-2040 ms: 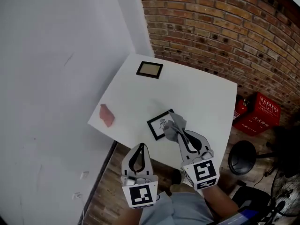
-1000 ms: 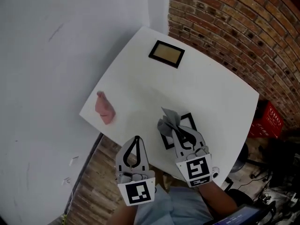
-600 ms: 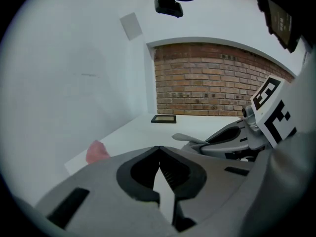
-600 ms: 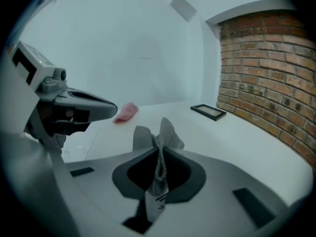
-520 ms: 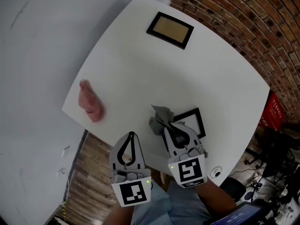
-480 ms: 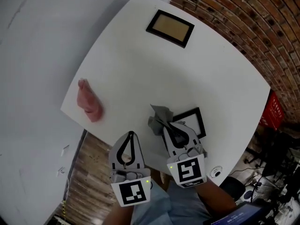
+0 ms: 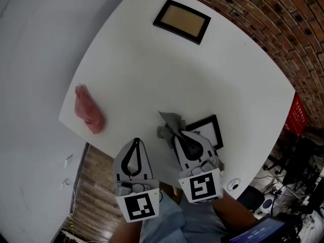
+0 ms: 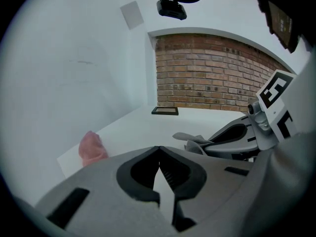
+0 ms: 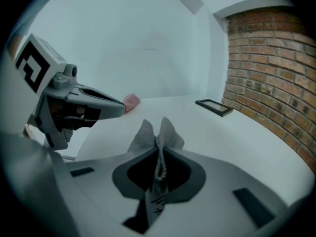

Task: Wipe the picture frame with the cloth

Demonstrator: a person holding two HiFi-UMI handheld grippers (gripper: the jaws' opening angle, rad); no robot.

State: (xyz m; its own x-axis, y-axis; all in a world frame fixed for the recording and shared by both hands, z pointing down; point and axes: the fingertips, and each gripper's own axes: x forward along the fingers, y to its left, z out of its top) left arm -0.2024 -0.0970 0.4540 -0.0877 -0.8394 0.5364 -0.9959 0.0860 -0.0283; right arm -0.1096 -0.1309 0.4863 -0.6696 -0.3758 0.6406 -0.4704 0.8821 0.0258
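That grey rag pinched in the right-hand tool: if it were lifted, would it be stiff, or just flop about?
Probably floppy: the grey cloth bunches into soft folds where the right gripper pinches it. It is likely light too, since a narrow pinch seems enough to hold it. It looks unlikely to slip, as its weave appears coarse.

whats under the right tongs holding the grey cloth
A small black picture frame lies flat on the white table. The right tongs cover its near left part; whether the grey cloth touches it can't be seen.

Head view overhead; gripper views seemingly share table (image 7: 152, 70).
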